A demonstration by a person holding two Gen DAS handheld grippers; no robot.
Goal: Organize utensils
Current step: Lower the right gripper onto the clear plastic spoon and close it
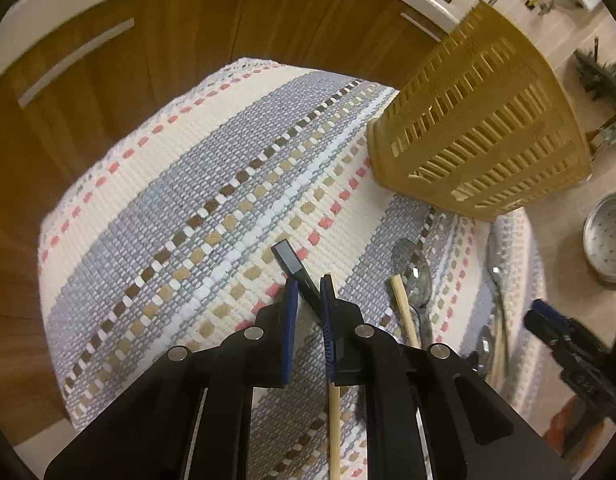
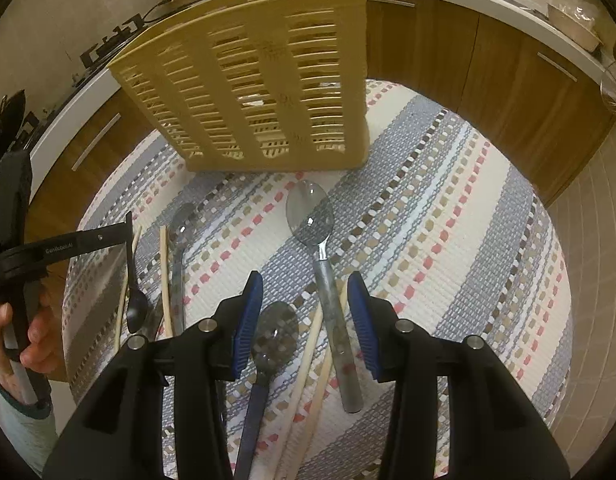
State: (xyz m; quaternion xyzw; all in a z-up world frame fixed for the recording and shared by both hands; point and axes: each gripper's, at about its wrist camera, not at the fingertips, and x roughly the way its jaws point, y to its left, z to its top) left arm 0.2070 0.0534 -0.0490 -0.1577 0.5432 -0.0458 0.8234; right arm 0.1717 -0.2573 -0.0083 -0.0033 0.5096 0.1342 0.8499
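My left gripper (image 1: 310,292) is shut on a black spoon (image 1: 292,262), whose flat handle end sticks out ahead of the pads; in the right wrist view the black spoon (image 2: 135,308) hangs bowl-down from it. A chopstick (image 1: 334,420) lies under the left gripper. The yellow slotted utensil holder (image 1: 480,132) stands on the striped cloth (image 1: 188,208). My right gripper (image 2: 306,312) is open above a metal spoon (image 2: 324,264), a dark-handled spoon (image 2: 274,332) and two chopsticks (image 2: 308,356).
More spoons (image 2: 180,248) and chopsticks (image 2: 164,280) lie on the cloth (image 2: 448,220) at the left. Wooden cabinets (image 2: 488,72) stand behind. A metal pot (image 1: 608,236) sits on the floor to the right. The holder also shows in the right wrist view (image 2: 252,80).
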